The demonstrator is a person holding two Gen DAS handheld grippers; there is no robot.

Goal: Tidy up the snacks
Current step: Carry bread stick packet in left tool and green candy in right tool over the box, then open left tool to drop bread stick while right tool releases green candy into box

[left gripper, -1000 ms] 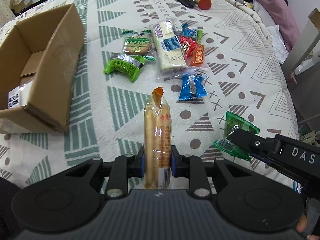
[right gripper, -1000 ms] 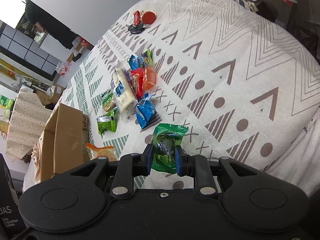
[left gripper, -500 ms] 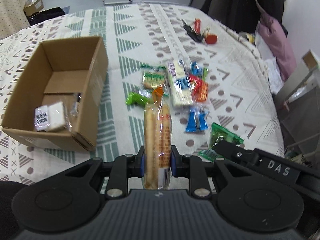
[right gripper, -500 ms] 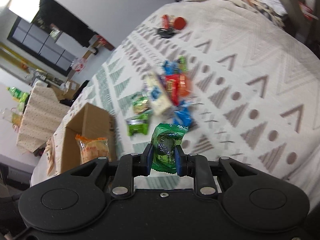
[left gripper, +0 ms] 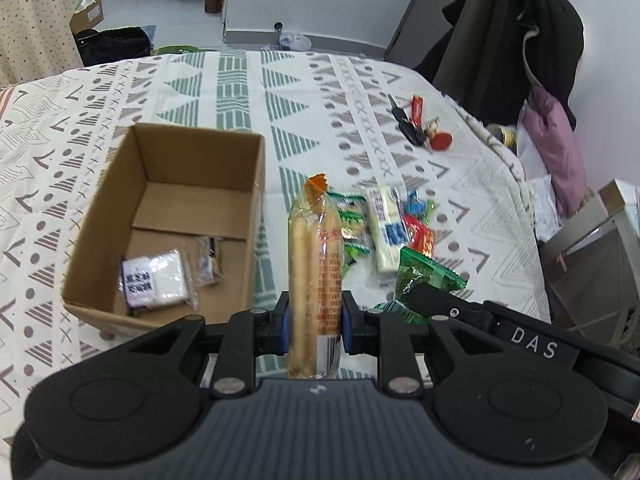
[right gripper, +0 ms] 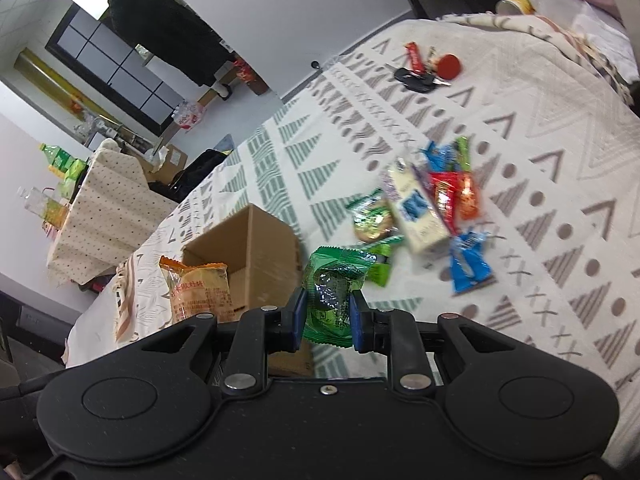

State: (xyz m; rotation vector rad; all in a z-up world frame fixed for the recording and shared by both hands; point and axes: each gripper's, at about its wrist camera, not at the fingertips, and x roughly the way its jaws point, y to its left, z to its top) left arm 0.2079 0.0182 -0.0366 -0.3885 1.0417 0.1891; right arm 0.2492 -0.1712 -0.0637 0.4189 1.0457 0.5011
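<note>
The left gripper is clamped on a long orange snack pack, which stands upright between the 2 blue pads and rises ahead of them. The pack is clear plastic with pale stick-shaped pieces inside, a crimped orange top, red characters too small to read and a barcode near its lower end. To the left of this gripper, and a little ahead, sits the open cardboard box on the patterned tablecloth; inside it lie a white packet with a dark label and a smaller packet just beside it.

The right gripper is closed on a green snack pack, shiny, with a dark window in the middle. In the left wrist view this tool is just to the right of the left gripper, and white letters "DAS" can be read on its arm. Ahead and to the right of both grippers lies the pile of remaining snacks, with blue, red, orange, green and white wrappers.
</note>
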